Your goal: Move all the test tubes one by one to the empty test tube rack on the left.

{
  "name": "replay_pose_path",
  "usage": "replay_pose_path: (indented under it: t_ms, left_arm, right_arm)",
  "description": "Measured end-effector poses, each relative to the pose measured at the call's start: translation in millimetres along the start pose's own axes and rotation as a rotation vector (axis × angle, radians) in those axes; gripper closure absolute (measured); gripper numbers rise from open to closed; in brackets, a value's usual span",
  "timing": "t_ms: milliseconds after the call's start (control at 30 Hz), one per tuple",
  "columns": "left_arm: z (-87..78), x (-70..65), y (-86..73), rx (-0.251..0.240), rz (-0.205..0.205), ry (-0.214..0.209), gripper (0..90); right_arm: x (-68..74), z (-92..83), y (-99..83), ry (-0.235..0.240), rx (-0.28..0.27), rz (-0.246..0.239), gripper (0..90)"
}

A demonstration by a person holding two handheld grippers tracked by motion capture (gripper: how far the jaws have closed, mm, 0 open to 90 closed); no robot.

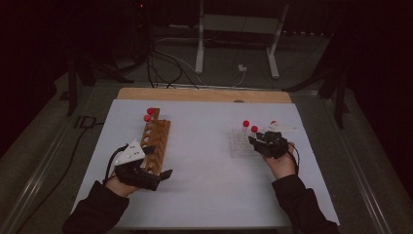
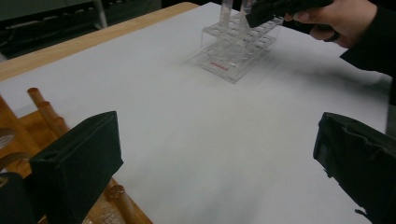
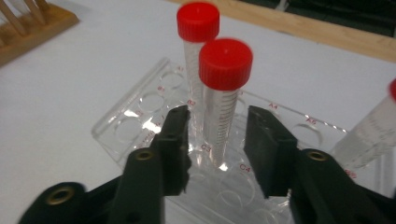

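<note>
Right gripper (image 1: 259,140), high view: sitting at the clear rack (image 1: 239,145) on the white table (image 1: 204,161); left gripper (image 1: 155,165) resting by the wooden rack (image 1: 157,136). Left gripper view: jaws standing wide, nothing between them. Right gripper view: jaws flanking, not touching, a red-capped graduated tube (image 3: 223,100) standing upright in the rack.

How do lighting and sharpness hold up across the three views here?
High view: dim, dark surround, only the white table lit. Left gripper view: near jaws soft, clear rack fairly sharp. Right gripper view: bright, the tube between the jaws sharp, glare on the rack.
</note>
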State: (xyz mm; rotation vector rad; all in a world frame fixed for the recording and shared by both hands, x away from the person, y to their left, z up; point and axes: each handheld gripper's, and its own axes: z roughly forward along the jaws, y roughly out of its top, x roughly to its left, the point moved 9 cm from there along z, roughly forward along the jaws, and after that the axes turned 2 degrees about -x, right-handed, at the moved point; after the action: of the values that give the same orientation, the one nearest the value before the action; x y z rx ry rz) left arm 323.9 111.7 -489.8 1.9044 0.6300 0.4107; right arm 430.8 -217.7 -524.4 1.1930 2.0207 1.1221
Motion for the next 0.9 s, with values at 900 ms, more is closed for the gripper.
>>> replay_pose_path:
  t_ms: [900]
  left_arm:
    - [-0.2, -0.7, 1.1, 0.002, -0.002, -0.007, 1.9]
  right_arm:
    - [2.6, -20.0, 25.2, -0.022, -0.074, -0.017, 75.2]
